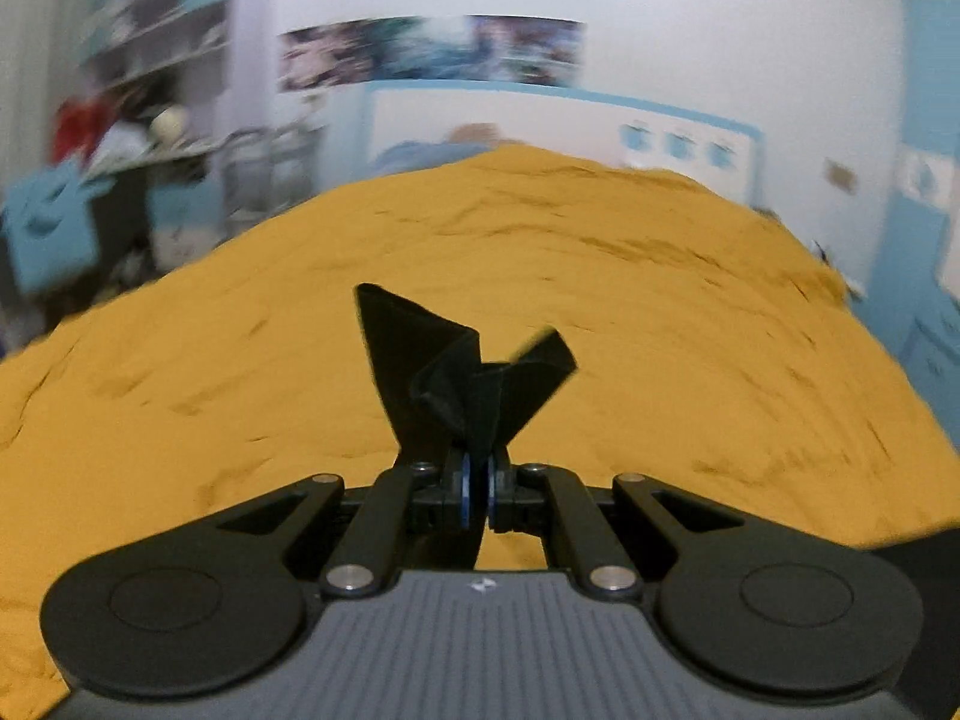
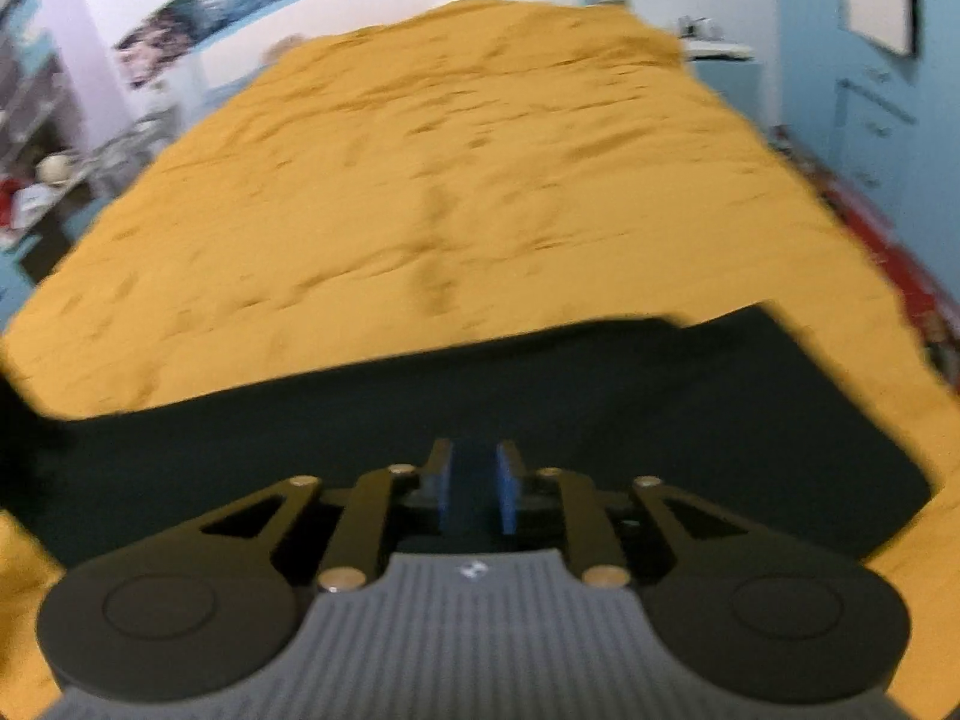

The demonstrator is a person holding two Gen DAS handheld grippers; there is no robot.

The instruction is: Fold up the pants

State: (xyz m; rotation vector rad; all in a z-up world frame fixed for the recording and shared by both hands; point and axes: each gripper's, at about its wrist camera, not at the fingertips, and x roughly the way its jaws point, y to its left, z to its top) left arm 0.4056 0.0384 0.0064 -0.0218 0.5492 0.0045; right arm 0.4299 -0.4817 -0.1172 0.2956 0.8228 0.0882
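While pinched in left fingers [image 1: 465,474], pants [image 1: 456,372] (black) stick up.

No readable text anywhere. Small white logo mark on grey ribbed body of left hand-held gripper [image 1: 478,476], same mark on right hand-held gripper [image 2: 476,495]; no letters in either. Posters [image 1: 432,51] on wall too blurred to read. Blue labels [image 1: 678,144] on white board: illegible.
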